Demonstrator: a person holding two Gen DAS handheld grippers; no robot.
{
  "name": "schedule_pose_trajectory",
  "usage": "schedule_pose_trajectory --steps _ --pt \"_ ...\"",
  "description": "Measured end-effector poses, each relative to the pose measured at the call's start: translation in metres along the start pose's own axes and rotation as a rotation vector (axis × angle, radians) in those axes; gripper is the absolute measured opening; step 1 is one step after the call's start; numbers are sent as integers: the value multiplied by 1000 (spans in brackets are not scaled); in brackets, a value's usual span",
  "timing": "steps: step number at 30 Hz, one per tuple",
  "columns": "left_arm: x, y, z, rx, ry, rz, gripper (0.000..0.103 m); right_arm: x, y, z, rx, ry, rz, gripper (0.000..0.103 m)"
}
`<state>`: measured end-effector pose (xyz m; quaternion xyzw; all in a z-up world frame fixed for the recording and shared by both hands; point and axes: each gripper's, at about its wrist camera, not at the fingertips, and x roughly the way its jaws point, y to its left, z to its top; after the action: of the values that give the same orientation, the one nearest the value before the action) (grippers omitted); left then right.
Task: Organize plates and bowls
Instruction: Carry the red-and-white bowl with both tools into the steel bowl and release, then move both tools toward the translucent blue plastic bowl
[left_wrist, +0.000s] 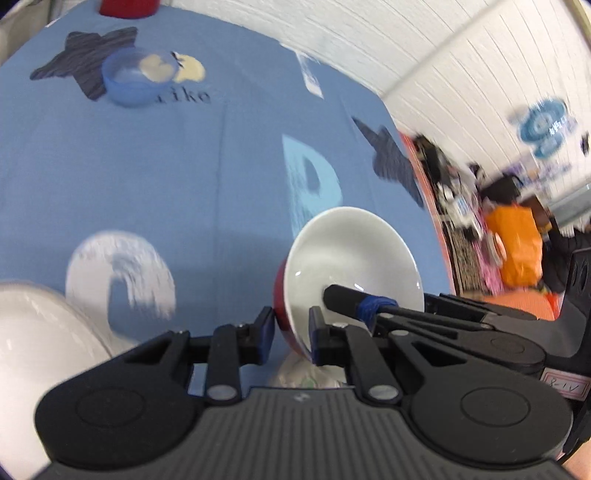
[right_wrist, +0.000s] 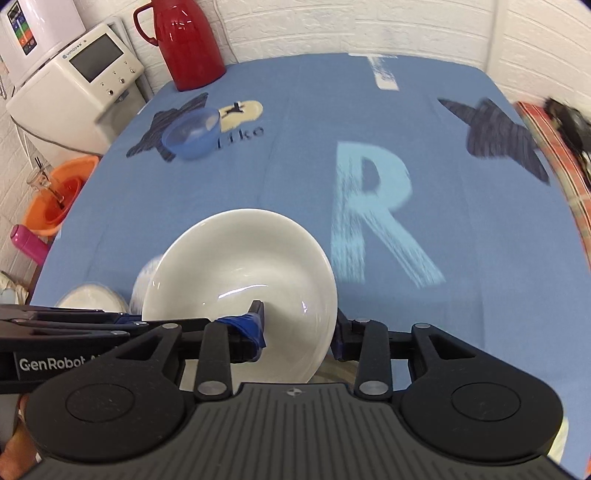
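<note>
Bright, even light; fisheye bending and motion blur at edges, glare on white bowl (right_wrist: 240, 269).

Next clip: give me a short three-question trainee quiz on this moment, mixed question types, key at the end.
1. True or false: a tool is holding the blue bowl.
2. What does the left tool clamp? A) a spoon B) the rim of the red-and-white bowl C) a cup
3. Fill in: the large pale letter on the blue cloth is ___.

Key: 1 false; 2 B; 3 R.
</note>
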<state>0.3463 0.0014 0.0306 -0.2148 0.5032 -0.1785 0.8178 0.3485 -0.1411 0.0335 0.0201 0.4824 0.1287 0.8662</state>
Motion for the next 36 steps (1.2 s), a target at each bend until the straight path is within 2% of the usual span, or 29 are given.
schedule_pose_trajectory --steps 4,7,12,15,16,17,23,26,29,33,36 --pt "11 -11 -37 44 60 7 8 -2 -15 -41 59 28 1 21" --pt "24 -16 -59 73 95 24 8 4 -24 -58 83 50 2 22" --pt "42 -22 -72 116 117 62 9 13 -34 -74 103 60 9 22" --pt "42 -23 -71 143 117 77 21 7 -36 -74 94 37 -15 23" --pt "40 -23 -70 146 111 64 35 4 -36 -74 82 27 -21 22" --pt "35 -23 -68 143 98 51 42 0 -38 -73 78 17 -21 22" --pt "-9 -18 -50 158 13 10 49 -19 -50 -65 119 -45 -19 23" --pt "-31 2 -35 133 -49 35 50 -19 -50 -57 136 -51 -7 23" --pt "-50 36 -21 96 -96 101 51 -12 -42 -45 124 -44 10 23" --pt "-67 100 -2 6 -128 201 51 6 -24 -24 106 -18 43 24" --pt "-70 143 17 -84 -122 230 51 27 -7 0 105 1 78 24"
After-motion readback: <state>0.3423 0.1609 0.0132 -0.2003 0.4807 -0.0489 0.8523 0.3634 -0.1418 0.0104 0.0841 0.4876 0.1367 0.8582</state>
